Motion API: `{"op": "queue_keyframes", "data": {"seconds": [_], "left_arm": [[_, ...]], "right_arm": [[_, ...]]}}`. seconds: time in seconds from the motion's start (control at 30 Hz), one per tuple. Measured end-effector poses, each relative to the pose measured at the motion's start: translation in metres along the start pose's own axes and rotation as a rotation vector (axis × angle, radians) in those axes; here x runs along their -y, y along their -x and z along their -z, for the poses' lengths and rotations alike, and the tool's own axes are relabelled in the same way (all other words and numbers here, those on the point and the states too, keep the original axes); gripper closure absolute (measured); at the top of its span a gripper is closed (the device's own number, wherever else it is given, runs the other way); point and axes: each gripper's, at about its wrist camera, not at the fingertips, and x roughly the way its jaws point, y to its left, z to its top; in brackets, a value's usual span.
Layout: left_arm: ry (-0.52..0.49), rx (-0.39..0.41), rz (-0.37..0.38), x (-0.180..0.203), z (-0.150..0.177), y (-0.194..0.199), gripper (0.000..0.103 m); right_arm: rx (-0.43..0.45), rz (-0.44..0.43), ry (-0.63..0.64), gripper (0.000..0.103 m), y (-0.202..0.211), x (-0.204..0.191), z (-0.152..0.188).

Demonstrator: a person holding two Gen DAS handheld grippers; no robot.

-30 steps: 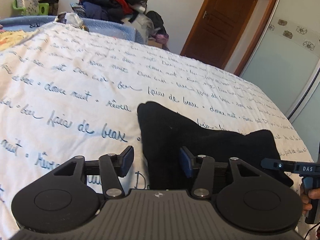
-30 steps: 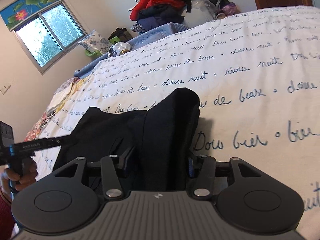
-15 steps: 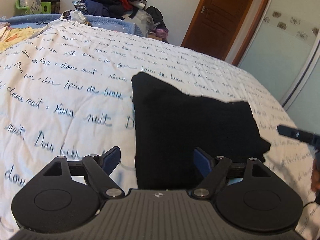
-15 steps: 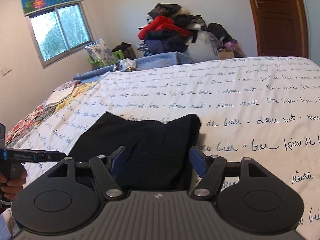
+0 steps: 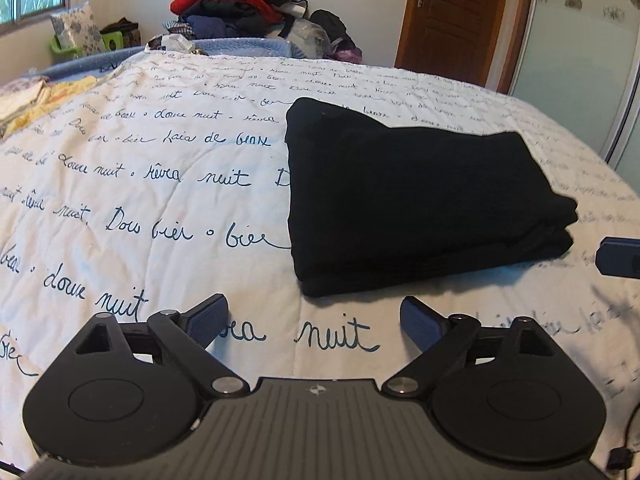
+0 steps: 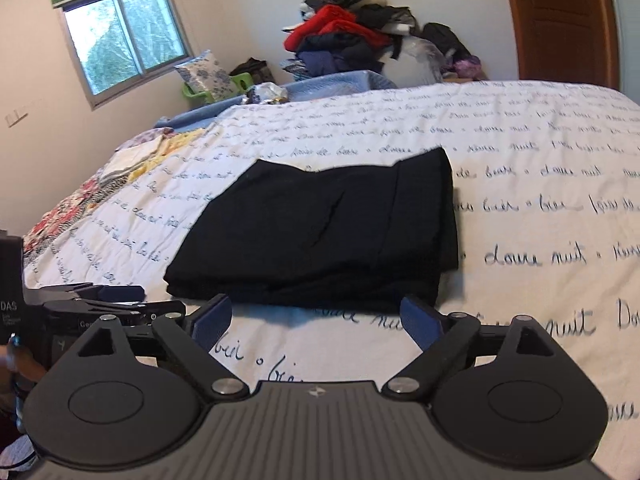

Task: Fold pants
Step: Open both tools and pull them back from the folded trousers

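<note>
Bedroom quilt (image 5: 168, 184) fills the left wrist view: black pants (image 5: 412, 200) lie folded toward its right edge, the left gripper (image 5: 314, 316) now spread wide, empty, pulled back. Right wrist view: right gripper (image 6: 316, 316) likewise released and clear; folding looks finished.

Both grippers are being withdrawn from the folded black pants (image 5: 416, 200). The left gripper (image 5: 314, 320) and right gripper (image 6: 316, 318) jaws are being spread wider, with nothing held; the pants are being left flat.
</note>
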Motion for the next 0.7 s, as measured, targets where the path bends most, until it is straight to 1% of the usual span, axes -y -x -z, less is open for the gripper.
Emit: {"op": "queue_keyframes", "data": {"seconds": [0.1, 0.2, 0.33, 0.4, 0.7], "left_arm": [[-0.013, 0.000, -0.020, 0.004, 0.001, -0.005, 0.007], [-0.016, 0.009, -0.034, 0.007, 0.003, -0.006, 0.004], [-0.025, 0.013, -0.058, 0.012, 0.007, -0.010, 0.002], [-0.031, 0.024, -0.070, 0.014, 0.009, -0.010, 0.000], [-0.032, 0.067, -0.090, 0.018, 0.020, -0.012, 0.000]], "right_arm": [[-0.028, 0.038, -0.024, 0.011, -0.007, -0.003, 0.007], [-0.023, 0.054, -0.006, 0.011, -0.008, -0.009, 0.015], [-0.020, 0.044, -0.046, 0.011, -0.008, -0.010, 0.019], [-0.022, 0.052, -0.055, 0.011, -0.009, -0.010, 0.019], [-0.021, 0.053, -0.078, 0.011, -0.011, -0.018, 0.021]]}}
